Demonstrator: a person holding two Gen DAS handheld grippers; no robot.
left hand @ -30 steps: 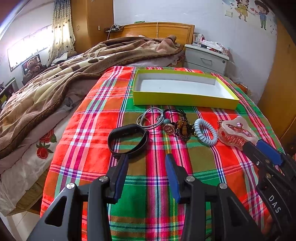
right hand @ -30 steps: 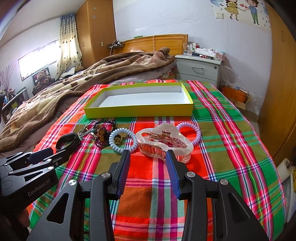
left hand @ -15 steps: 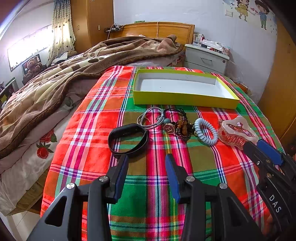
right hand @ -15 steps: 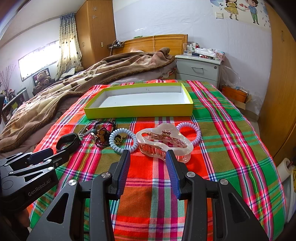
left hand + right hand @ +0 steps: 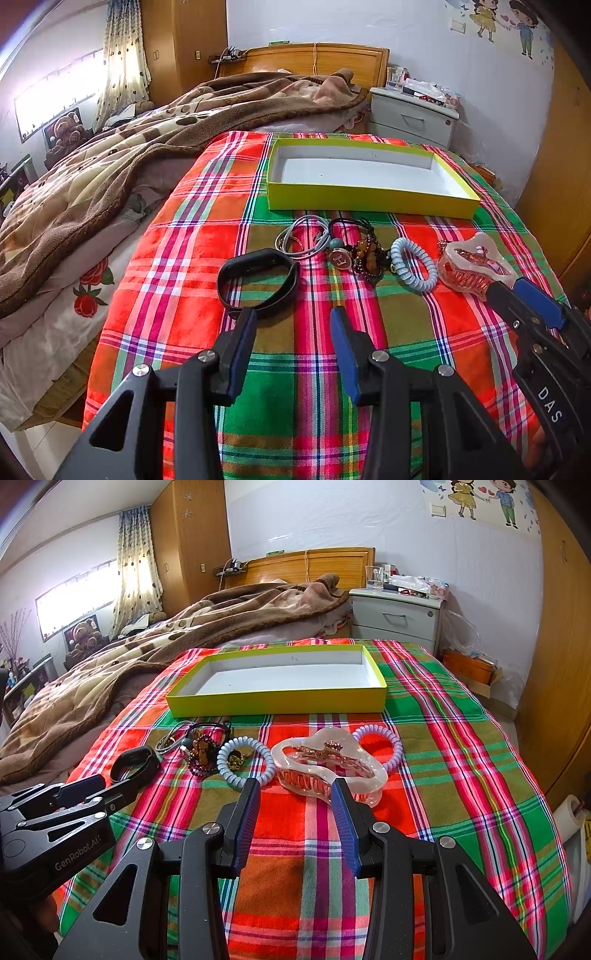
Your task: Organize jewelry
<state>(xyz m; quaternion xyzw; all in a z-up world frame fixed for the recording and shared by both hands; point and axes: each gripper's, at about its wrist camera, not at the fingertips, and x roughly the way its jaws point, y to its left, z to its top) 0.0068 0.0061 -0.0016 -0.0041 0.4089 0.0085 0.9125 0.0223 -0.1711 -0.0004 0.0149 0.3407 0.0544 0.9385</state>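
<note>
On the plaid bed (image 5: pixel 443 738) we judge nothing sorted: the yellow box (image 5: pixel 277 701) sits empty, jewelry (image 5: pixel 207 753) and hair clip (image 5: pixel 328 771) lie before it, and both our tools, left tool (image 5: pixel 293 332) and right tool (image 5: pixel 295 805), gape apart, holding nothing.

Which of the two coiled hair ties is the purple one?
The purple coil lies right of the hair claw, partly behind it; the blue coil lies left.

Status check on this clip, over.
Left tool and right tool open, empty. Yellow box holds nothing; jewelry row on cloth. Nothing in the way.
</note>
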